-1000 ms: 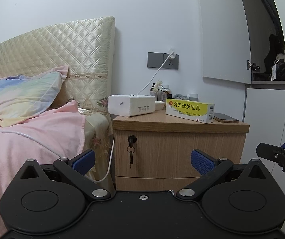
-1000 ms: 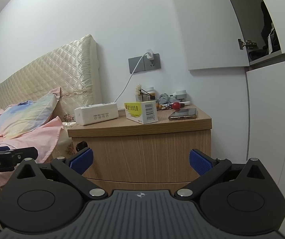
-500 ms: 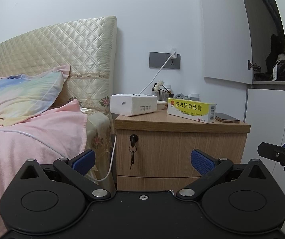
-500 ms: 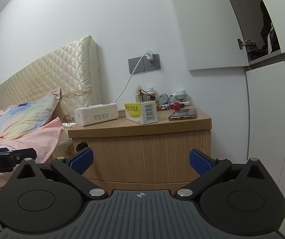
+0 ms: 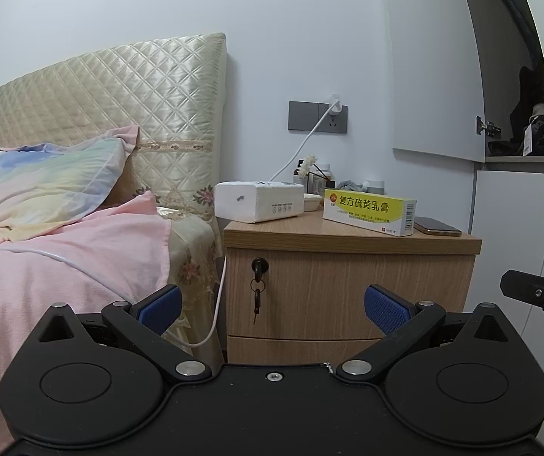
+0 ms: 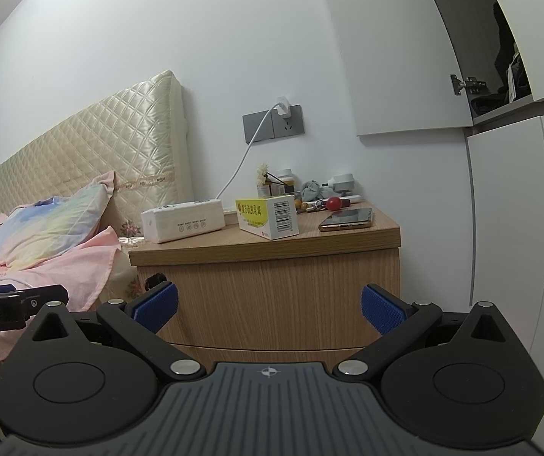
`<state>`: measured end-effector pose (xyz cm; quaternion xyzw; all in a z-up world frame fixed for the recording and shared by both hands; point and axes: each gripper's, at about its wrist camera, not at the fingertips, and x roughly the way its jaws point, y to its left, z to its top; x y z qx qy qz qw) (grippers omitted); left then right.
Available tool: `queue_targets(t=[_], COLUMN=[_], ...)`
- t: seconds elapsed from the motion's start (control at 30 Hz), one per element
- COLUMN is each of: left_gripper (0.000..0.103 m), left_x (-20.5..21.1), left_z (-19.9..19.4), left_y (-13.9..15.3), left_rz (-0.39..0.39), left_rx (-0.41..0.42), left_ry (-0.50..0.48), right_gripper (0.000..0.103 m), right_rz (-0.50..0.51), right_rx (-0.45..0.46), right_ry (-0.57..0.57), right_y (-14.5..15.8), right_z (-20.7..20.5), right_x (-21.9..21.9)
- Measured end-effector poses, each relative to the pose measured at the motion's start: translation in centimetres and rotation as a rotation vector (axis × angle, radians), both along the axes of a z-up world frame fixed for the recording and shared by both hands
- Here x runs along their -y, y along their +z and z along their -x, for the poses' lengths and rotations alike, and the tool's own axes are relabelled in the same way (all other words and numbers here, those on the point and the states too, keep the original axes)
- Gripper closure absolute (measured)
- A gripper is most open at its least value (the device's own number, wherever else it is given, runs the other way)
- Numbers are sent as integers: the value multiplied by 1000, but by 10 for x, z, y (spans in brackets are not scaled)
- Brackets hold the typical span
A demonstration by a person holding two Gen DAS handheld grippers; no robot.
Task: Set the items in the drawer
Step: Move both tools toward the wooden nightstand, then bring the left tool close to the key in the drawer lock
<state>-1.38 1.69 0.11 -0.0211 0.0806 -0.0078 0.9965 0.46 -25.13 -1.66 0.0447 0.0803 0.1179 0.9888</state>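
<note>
A wooden nightstand stands beside the bed, its top drawer closed with a key in the lock. On top lie a yellow ointment box, a white tissue pack and a phone. My left gripper is open and empty, some way in front of the drawer. My right gripper is open and empty too, facing the nightstand's front from the right.
A bed with a pink blanket and a pillow lies to the left. A white charger cable hangs down between bed and nightstand. Small bottles and a red ball crowd the back of the top. White cabinets stand on the right.
Both views have shifted only slightly; the left view shows the nightstand drifting a little right and lower. Both grippers stay open.
</note>
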Motion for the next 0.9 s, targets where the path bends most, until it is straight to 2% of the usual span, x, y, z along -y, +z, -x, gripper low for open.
queue_targets(t=[0.5, 0.77, 0.9], left_gripper=[1, 1, 1], left_x=[-5, -11, -9], left_z=[5, 12, 20], left_y=[-3, 8, 15], left_rz=[-13, 56, 30], left_rx=[18, -4, 15], left_ry=[72, 42, 56], right_gripper=[0, 0, 0], right_rz=[-45, -77, -106], right_rx=[16, 39, 41], right_ry=[-6, -11, -19], right_y=[3, 7, 10], right_z=[0, 8, 10], right_x=[7, 18, 24])
